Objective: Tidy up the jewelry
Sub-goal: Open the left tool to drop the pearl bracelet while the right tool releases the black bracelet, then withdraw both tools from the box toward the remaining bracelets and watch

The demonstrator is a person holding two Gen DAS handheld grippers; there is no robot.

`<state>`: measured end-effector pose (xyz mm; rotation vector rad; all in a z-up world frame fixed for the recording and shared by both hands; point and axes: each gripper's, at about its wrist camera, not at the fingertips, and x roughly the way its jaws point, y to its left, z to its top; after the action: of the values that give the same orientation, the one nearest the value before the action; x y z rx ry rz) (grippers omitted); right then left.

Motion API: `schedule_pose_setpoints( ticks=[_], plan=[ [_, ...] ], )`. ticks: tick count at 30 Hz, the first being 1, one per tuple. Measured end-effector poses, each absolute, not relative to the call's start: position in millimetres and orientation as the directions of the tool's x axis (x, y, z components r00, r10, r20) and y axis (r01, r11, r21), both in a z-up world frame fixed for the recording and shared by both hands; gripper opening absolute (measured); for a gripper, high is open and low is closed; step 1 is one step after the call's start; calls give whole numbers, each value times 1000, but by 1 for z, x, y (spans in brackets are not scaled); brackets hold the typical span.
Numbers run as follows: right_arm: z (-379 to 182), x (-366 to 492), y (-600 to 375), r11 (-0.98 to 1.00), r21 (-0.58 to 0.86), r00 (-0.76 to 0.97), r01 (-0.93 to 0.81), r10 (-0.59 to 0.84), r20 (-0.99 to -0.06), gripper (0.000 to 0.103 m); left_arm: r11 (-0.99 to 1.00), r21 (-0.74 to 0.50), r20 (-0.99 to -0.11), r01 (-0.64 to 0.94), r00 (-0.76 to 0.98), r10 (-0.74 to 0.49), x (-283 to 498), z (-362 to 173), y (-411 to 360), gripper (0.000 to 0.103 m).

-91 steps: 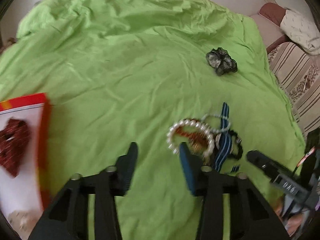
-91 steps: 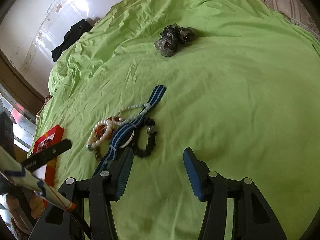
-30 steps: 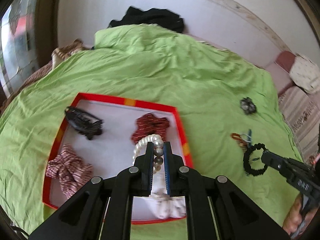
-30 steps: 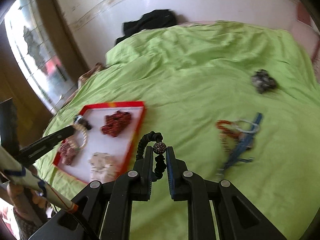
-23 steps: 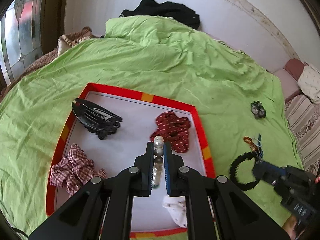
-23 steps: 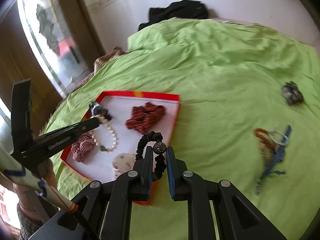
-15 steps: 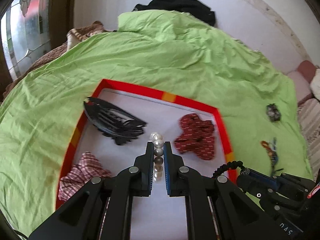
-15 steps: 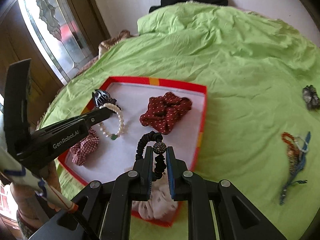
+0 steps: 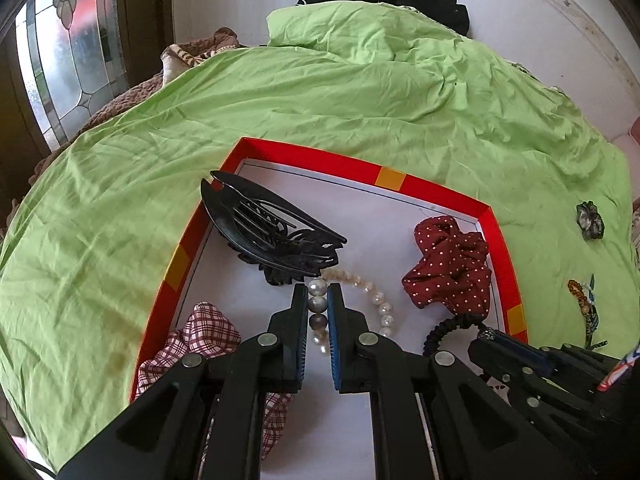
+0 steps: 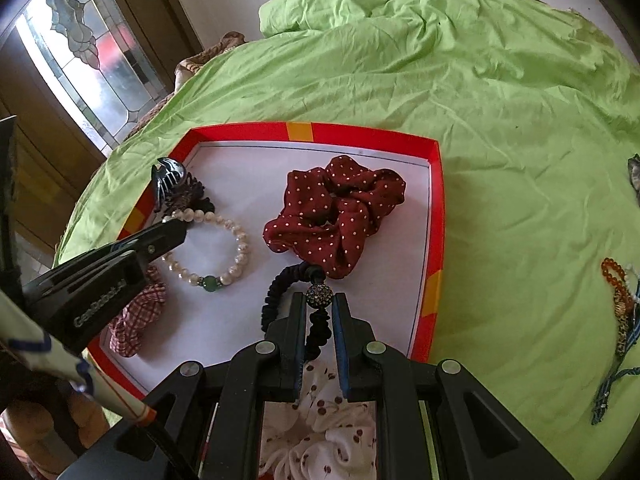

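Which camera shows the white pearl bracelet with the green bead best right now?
Right wrist: the white pearl bracelet shows as a whole loop, green bead included, lying in the red-rimmed tray. In the left wrist view the left gripper hides part; no green bead shows.

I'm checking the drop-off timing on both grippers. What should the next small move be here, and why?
Probably open both and let go. The left gripper pinches the pearl bracelet, which already lies on the white floor of the red tray; the right gripper holds the black beaded bracelet low over the same floor, beside the red dotted scrunchie.
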<state>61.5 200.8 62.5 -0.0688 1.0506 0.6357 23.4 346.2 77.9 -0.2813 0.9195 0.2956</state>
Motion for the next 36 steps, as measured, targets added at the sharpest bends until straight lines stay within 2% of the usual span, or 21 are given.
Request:
schedule_pose_setpoints(
  ticks=[10, 11, 12, 13, 14, 15, 17, 36],
  plan=[
    [58, 57, 202, 824, 192, 364, -533, 429, -827, 16, 926, -77, -795, -370, 583, 167, 18, 84, 338, 9],
    [58, 57, 201, 824, 193, 364, -533, 429, -827, 21, 927, -70, -793, -369, 585, 172, 17, 85, 336, 10],
    [60, 57, 200, 824, 199, 362, -530, 432, -826, 32, 929, -63, -790, -365, 587, 177, 16, 86, 334, 12],
    [61, 56, 197, 825, 207, 366, -526, 439, -821, 38, 930, -60, -788, -363, 589, 179, 15, 87, 333, 15],
    [63, 55, 196, 826, 209, 371, -523, 442, -817, 43, 932, -55, -782, -359, 595, 183, 14, 89, 330, 21],
    [65, 54, 194, 827, 210, 379, -521, 444, -812, 44, 933, -48, -776, -356, 601, 190, 13, 91, 328, 27],
    [70, 52, 190, 826, 209, 383, -523, 448, -808, 44, 934, -32, -765, -355, 610, 205, 11, 94, 324, 30],
    [84, 34, 124, 852, 254, 423, -458, 461, -780, 45, 951, 44, -713, -305, 658, 244, -4, 106, 287, 33]
  ],
)
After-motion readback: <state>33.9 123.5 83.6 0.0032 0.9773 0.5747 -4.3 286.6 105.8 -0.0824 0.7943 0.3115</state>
